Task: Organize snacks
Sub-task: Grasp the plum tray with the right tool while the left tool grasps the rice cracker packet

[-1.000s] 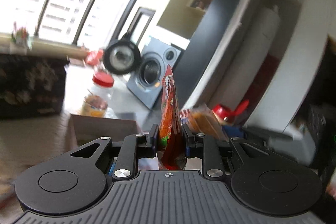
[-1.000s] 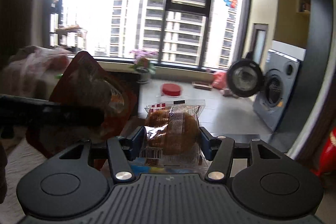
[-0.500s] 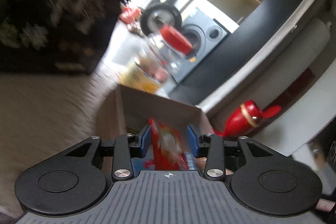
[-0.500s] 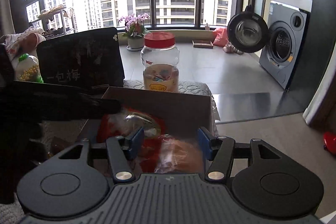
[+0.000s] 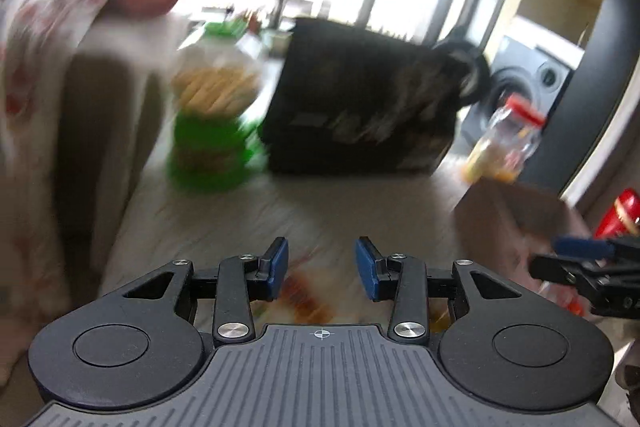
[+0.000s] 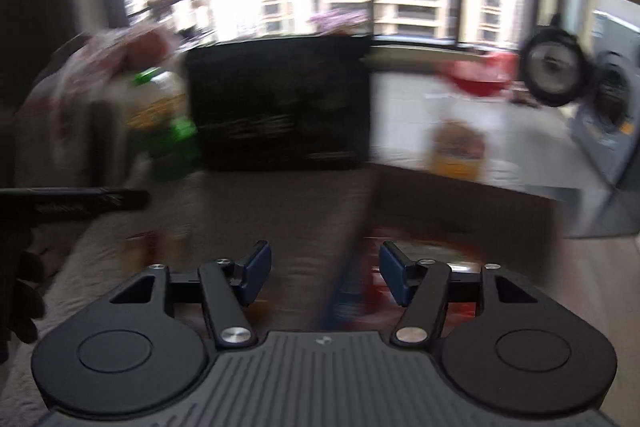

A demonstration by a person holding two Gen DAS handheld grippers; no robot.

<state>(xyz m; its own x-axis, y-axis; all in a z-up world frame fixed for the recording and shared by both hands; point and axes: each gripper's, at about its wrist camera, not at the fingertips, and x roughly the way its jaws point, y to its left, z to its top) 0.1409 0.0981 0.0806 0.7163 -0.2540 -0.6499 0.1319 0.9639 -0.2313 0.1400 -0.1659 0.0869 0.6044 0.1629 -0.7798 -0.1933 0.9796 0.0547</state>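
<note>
Both views are motion-blurred. My left gripper (image 5: 322,269) is open and empty above a pale cloth-covered surface (image 5: 280,215); a blurred snack wrapper (image 5: 304,297) lies below its jaws. The brown cardboard box (image 5: 508,215) stands to its right, with my right gripper's fingers (image 5: 580,263) over it. My right gripper (image 6: 324,271) is open and empty at the box's left wall (image 6: 460,203); red snack packets (image 6: 384,283) lie inside the box beneath it. My left gripper's finger (image 6: 76,201) shows at the left in the right wrist view.
A green-labelled jar of snacks (image 5: 212,123) and a black box (image 5: 360,115) stand at the back of the surface. A red-lidded clear jar (image 5: 504,143) stands behind the cardboard box. A washing machine (image 6: 608,115) is at the far right. A draped chair (image 5: 60,67) is at the left.
Both grippers let go of their packets into the cardboard box and opened. The left gripper swung left, away from the box; the right gripper pulled back and left over the box's edge.
</note>
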